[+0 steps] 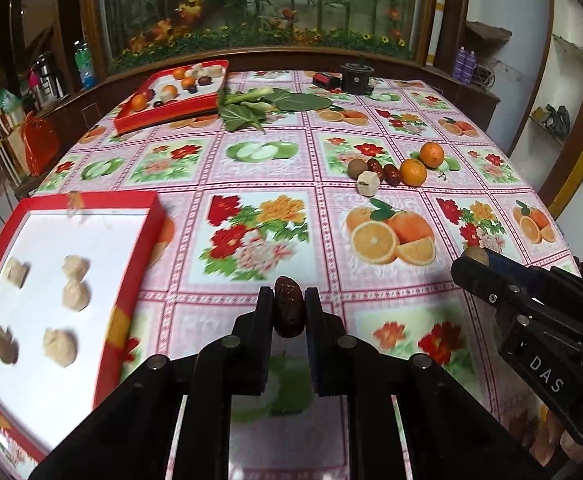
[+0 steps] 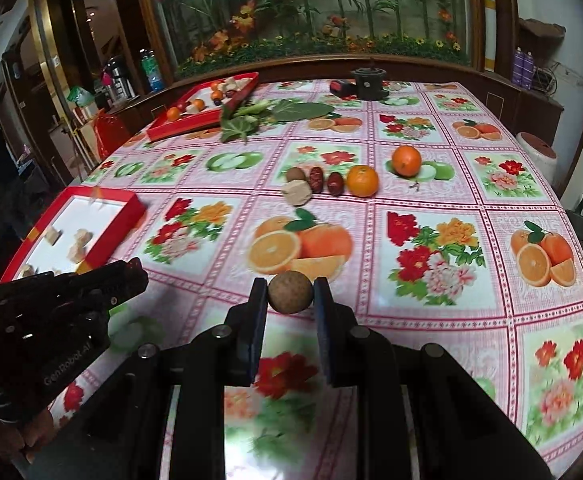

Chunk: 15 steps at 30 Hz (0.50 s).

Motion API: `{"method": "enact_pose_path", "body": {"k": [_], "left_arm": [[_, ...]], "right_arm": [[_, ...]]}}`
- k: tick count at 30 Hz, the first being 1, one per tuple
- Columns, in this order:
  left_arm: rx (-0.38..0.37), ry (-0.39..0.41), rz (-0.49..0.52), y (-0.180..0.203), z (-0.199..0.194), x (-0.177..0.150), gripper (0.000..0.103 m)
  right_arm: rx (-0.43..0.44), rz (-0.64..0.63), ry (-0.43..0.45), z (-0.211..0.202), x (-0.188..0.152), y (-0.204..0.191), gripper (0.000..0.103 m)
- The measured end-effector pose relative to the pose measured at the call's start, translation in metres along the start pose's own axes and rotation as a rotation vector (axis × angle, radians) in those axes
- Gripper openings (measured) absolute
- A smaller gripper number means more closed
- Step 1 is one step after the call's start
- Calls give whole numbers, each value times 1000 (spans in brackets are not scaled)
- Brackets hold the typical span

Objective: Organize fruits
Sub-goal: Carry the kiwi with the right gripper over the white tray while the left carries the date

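We've got a red date clamped in the left gripper, red tray just to its left; right gripper grips a round brown fruit, oranges w/ other fruit well ahead.

"DAS" marks the right hand-held gripper; "GenRobot.AI" the left hand-held gripper.

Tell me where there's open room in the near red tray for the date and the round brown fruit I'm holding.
The near red tray is bare along its far strip, behind the pale chunks. Its near-left part is crowded with them. Outside it, the tablecloth lies free between this tray and the loose fruit cluster.
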<state>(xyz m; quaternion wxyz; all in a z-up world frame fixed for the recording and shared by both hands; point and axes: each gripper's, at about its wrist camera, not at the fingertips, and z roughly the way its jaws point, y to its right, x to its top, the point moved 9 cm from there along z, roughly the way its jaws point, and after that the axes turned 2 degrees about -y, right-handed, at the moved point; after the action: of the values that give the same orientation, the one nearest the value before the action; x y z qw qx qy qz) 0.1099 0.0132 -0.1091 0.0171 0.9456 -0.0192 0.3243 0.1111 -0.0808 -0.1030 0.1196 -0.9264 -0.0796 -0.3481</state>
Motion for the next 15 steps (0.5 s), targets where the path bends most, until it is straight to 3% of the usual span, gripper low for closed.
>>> {"method": "enact_pose_path", "body": {"k": [15], "left_arm": [[23,43,-45,-34,-33,-8,13]], "right_arm": [[25,-62,16,-16,-3,-47,25]]}}
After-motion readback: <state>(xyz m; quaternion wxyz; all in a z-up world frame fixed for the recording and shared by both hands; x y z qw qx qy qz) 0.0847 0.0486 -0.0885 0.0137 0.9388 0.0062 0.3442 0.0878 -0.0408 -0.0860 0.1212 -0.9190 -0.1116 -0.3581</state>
